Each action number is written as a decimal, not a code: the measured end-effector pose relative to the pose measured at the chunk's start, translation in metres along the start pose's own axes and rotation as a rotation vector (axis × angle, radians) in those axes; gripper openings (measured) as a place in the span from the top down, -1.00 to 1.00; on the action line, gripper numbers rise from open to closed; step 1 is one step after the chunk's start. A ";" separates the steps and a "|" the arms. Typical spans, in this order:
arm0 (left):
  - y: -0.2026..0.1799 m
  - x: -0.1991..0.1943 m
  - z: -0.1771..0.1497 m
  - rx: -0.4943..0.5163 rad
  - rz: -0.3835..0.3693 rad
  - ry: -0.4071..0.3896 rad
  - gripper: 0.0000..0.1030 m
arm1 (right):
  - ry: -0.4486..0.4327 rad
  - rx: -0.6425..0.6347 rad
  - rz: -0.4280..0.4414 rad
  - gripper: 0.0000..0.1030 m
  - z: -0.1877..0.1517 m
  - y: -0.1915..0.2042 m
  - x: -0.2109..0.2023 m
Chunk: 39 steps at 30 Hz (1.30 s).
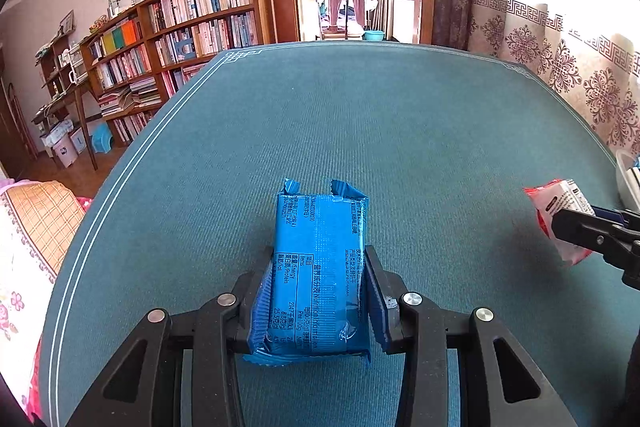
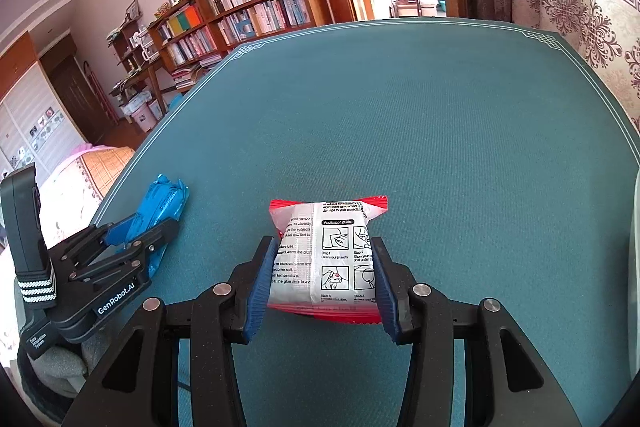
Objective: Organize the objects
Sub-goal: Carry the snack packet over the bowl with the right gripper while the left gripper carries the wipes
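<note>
My left gripper [image 1: 320,259] is shut on a blue snack packet [image 1: 318,267] and holds it over the teal table [image 1: 360,115]. My right gripper [image 2: 324,247] is shut on a red and white packet [image 2: 328,255] with printed instructions, also over the table [image 2: 400,107]. In the left wrist view the red and white packet [image 1: 560,215] shows at the right in the right gripper [image 1: 568,227]. In the right wrist view the blue packet [image 2: 160,203] shows at the left in the left gripper [image 2: 156,227].
A white container rim [image 1: 626,179] sits at the table's right edge. A bed with a patterned cover [image 1: 36,227] lies left of the table. Bookshelves [image 1: 180,39] stand along the far left wall, patterned curtains [image 1: 560,59] to the right.
</note>
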<state>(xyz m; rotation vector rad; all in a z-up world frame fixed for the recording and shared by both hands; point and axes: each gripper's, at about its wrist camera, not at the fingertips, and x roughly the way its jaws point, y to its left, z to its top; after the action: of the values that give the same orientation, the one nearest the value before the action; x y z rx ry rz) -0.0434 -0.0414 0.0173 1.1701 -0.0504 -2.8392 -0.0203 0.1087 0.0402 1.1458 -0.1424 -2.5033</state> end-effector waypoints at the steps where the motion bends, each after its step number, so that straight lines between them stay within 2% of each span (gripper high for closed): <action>1: -0.001 -0.001 0.000 0.004 0.002 -0.001 0.17 | -0.002 0.002 -0.002 0.08 -0.001 -0.004 -0.003; 10: -0.022 -0.013 0.002 0.041 -0.028 -0.019 0.17 | -0.034 0.015 -0.026 0.08 -0.008 -0.022 -0.031; 21: -0.072 -0.028 0.013 0.113 -0.105 -0.048 0.17 | -0.140 0.072 -0.114 0.08 -0.016 -0.067 -0.092; 27: -0.101 -0.033 0.019 0.145 -0.148 -0.059 0.17 | -0.216 0.146 -0.217 0.08 -0.022 -0.110 -0.132; 33: -0.129 -0.038 0.022 0.179 -0.194 -0.060 0.17 | -0.312 0.201 -0.382 0.08 -0.030 -0.149 -0.178; 39: -0.153 -0.041 0.023 0.207 -0.223 -0.057 0.17 | -0.346 0.261 -0.500 0.08 -0.039 -0.189 -0.201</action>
<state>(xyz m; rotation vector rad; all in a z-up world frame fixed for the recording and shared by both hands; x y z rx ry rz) -0.0387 0.1148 0.0540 1.1999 -0.2378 -3.1263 0.0717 0.3622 0.1100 0.9109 -0.3168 -3.1970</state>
